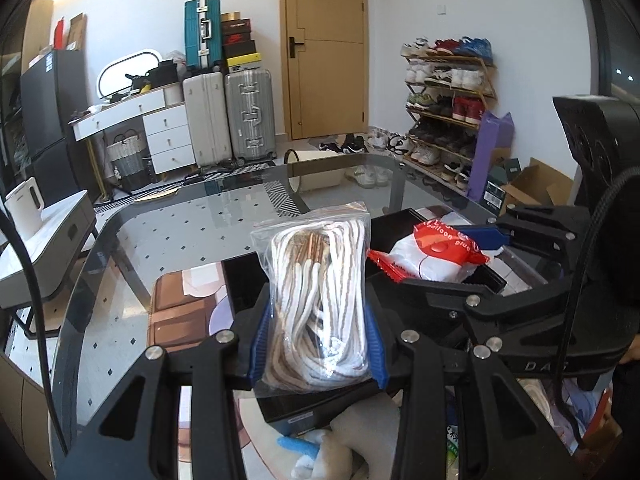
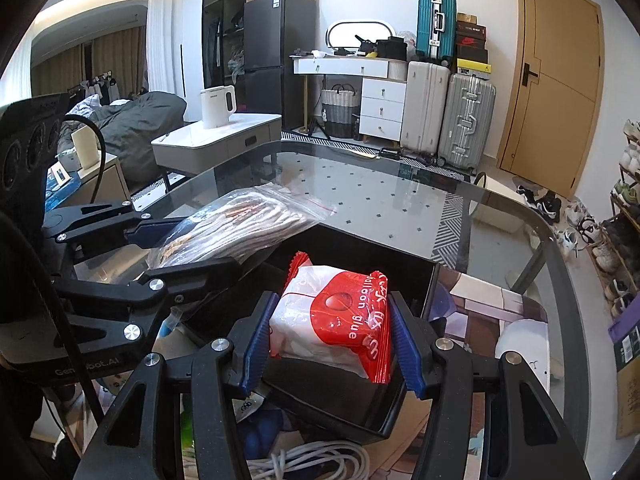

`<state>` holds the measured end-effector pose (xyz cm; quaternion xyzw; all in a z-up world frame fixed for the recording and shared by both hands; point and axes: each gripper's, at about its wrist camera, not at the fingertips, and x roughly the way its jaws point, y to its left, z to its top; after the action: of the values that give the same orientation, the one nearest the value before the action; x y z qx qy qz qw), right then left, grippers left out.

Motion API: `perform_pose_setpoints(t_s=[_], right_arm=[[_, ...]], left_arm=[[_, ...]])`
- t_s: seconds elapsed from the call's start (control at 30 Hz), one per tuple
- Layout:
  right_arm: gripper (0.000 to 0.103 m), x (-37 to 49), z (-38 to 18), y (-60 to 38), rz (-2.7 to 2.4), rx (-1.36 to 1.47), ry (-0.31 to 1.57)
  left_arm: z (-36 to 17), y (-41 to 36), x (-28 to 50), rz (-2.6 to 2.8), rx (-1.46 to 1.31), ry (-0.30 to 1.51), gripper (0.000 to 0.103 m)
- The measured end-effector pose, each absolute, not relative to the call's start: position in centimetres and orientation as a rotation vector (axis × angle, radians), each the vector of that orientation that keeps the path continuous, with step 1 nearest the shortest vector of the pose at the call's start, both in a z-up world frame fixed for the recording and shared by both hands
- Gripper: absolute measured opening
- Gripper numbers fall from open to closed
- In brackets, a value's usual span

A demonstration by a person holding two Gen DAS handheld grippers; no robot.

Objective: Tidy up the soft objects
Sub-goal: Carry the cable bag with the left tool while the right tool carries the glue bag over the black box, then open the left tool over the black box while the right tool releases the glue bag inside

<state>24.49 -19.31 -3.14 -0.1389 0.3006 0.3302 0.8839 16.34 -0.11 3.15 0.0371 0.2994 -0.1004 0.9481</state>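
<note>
The left gripper (image 1: 316,344) is clamping a clear bag of cord (image 1: 318,304) between its blue pads (image 1: 258,350), the bag standing upright between them. The right gripper (image 2: 330,344) is squeezing a red and white glue packet (image 2: 336,330) between its own blue pads (image 2: 408,356). Both bundles are hanging over an open black tray (image 2: 360,416) that is sitting on the glass surface (image 2: 380,192); whether either is touching the tray floor, I cannot tell. In the right wrist view the bag of cord (image 2: 236,228) is lying tilted over the tray's left wall, with the left gripper (image 2: 160,248) beside it. In the left wrist view the glue packet (image 1: 436,252) is sitting to the right of the bag, with the right gripper (image 1: 496,236) closing on it. A white cable (image 2: 312,460) is lying below the tray's near edge. Beyond the surface, suitcases (image 1: 248,116), a wooden door (image 1: 326,48) and a shoe rack (image 1: 448,108) are standing along the far wall.
</note>
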Motion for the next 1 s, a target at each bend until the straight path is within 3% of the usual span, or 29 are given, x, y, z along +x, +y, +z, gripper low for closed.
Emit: perform_pose_setpoints(t_s=[0.5,0.83,0.93,1.0], right_arm=[[0.056,25.34,-4.05,-18.92,0.699,-0.325,0.659],[0.059,25.21,-3.98,-18.65,0.681,-0.34,0.701],[0.067,25.22,-3.81,-18.8,0.701,-0.335,0.7],[0.085,24.85,-3.4,-19.06,0.71,-0.332,0.669]], left_arm=[[2.92,-0.15,17.44,-0.276,0.138,0.642,0.041],[2.7,0.24,17.47,-0.278,0.159,0.667,0.054],[2.85,0.34,17.37,-0.269,0.157,0.664,0.058],[2.99,0.52,17.15,-0.268,0.155,0.659,0.06]])
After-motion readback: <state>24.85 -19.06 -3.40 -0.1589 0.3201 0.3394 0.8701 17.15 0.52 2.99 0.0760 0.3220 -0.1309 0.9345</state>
